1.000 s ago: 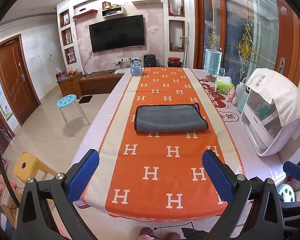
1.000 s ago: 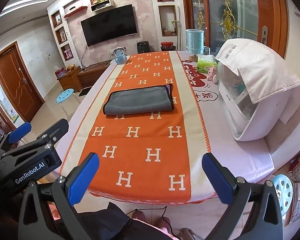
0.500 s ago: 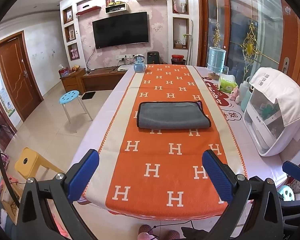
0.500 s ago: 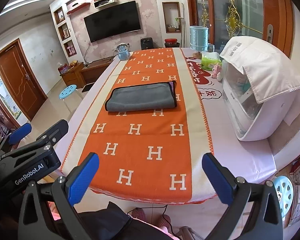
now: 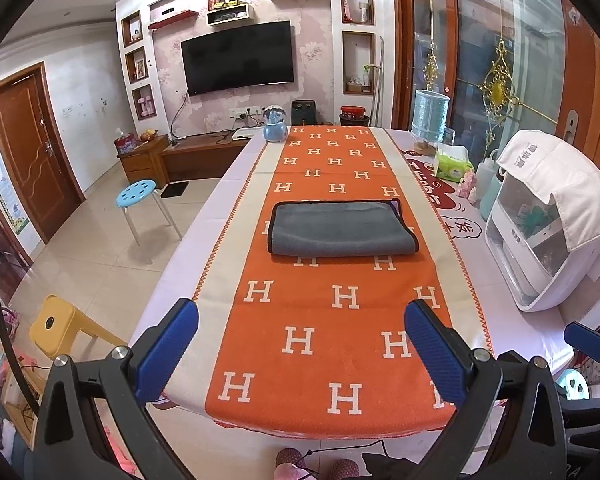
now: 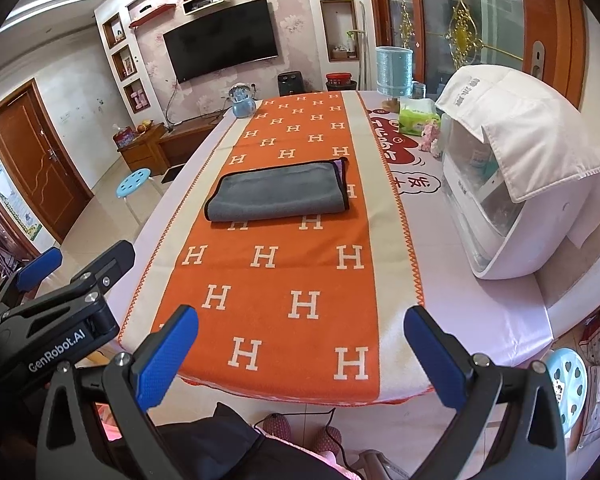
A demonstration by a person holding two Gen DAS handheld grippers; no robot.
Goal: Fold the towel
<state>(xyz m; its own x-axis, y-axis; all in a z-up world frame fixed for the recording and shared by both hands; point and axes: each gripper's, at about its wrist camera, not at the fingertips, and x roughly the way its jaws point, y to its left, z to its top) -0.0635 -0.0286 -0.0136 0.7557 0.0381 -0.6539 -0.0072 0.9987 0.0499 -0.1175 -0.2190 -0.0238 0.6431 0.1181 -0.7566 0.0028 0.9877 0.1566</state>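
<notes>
A grey towel [image 5: 340, 229] with a dark trim lies folded flat in the middle of the orange H-patterned table runner [image 5: 324, 320]; it also shows in the right wrist view [image 6: 278, 194]. My left gripper [image 5: 300, 352] is open and empty, held back over the table's near edge, well short of the towel. My right gripper [image 6: 300, 352] is open and empty, also at the near edge. The left gripper's body [image 6: 56, 320] shows at the left of the right wrist view.
A white covered appliance [image 5: 548, 220] stands on the table's right side, with a tissue pack [image 5: 452, 164], bottles and a blue water jug [image 5: 430, 114] behind it. A blue kettle [image 5: 275, 129] sits at the far end. Blue [image 5: 136, 196] and yellow [image 5: 60, 324] stools stand left.
Both grippers have tilted up and drawn back slightly; the towel sits a little higher and farther in both views. The towel itself has not moved.
</notes>
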